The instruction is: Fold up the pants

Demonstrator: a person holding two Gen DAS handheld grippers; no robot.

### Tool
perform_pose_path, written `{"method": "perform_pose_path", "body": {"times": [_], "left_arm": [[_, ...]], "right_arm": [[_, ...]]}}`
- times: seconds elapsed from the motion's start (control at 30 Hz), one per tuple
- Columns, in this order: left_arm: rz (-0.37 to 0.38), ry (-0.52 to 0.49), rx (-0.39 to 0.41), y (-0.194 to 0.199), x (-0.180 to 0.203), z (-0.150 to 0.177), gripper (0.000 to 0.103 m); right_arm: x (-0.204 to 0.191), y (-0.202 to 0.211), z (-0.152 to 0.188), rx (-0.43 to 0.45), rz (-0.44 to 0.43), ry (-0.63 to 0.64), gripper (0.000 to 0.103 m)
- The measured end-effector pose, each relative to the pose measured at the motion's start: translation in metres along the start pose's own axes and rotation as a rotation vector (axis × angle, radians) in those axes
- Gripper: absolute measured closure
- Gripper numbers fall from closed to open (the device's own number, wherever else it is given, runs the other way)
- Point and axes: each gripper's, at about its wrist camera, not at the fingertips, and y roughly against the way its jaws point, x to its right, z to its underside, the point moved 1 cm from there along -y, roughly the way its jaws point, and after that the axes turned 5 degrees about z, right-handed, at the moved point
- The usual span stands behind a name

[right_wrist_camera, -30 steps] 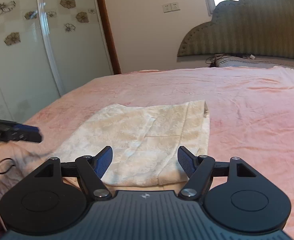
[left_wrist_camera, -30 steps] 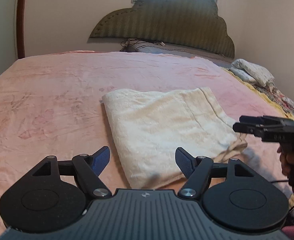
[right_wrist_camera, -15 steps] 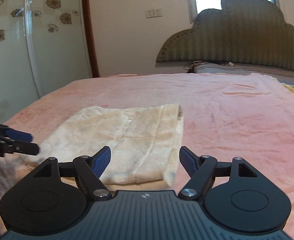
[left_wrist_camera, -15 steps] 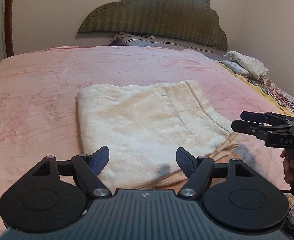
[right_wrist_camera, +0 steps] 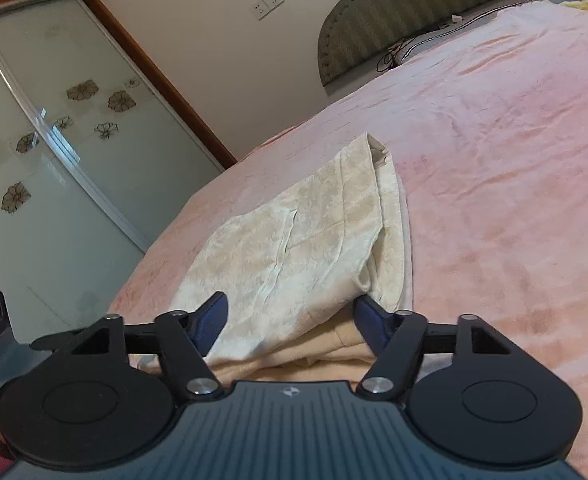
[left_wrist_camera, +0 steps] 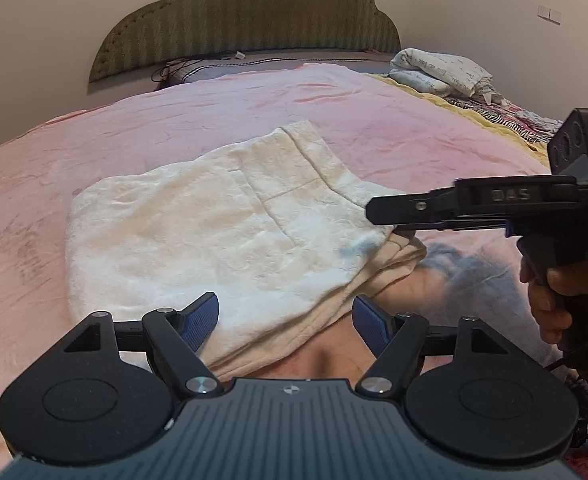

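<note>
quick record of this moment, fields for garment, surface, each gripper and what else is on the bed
garment: cream pants, folded, lying flat
surface: pink bedspread
left gripper: jaws open over the near edge of the pants, not pressing
right gripper: jaws just been closing, near corner of the pants between them, grip not certain
also on bed: folded white bedding by the headboard

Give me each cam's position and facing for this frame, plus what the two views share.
Left wrist: sits on the left gripper, looks along its open fingers over the cream pants toward the headboard; the right gripper and the hand holding it enter from the right.
Right wrist: sits on the right gripper, rolled, looks over the pants' near corner toward the wardrobe doors; jaws just closing around that corner, not yet pressing.
Shared: pants, pink bedspread, headboard.
</note>
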Motion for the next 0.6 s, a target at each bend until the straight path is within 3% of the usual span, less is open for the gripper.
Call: {"method": "perform_pose_path", "body": {"times": [0.03,0.07,0.13,0.23,0.4,0.53,0.57,0.6], "left_arm": [[0.001,-0.013,0.000,-0.002,0.004,-0.001,0.027],[-0.004,-0.032,0.006,-0.004,0.009,-0.001,0.027],[-0.030,-0.063,0.031,-0.008,0.017,-0.004,0.027],[-0.068,-0.099,0.068,-0.014,0.025,-0.007,0.025],[-0.194,-0.163,0.084,-0.014,0.024,0.001,0.025],[-0.230,-0.062,0.097,-0.001,-0.005,0.013,0.027],[-0.228,-0.019,0.098,0.003,-0.014,0.015,0.031],[-0.217,0.033,0.097,0.007,-0.024,0.016,0.042]], "right_arm": [[0.001,-0.005,-0.001,-0.002,0.025,-0.001,0.070],[0.003,-0.010,0.000,-0.012,0.040,-0.003,0.081],[0.006,-0.013,0.002,-0.015,0.017,-0.023,0.086],[-0.006,-0.005,-0.003,0.029,-0.003,-0.002,0.088],[-0.027,0.009,-0.020,0.105,-0.043,0.049,0.088],[-0.031,0.011,-0.025,0.129,-0.050,0.061,0.088],[-0.032,0.011,-0.024,0.131,-0.046,0.070,0.088],[-0.033,0.010,-0.024,0.129,-0.039,0.077,0.088]]}}
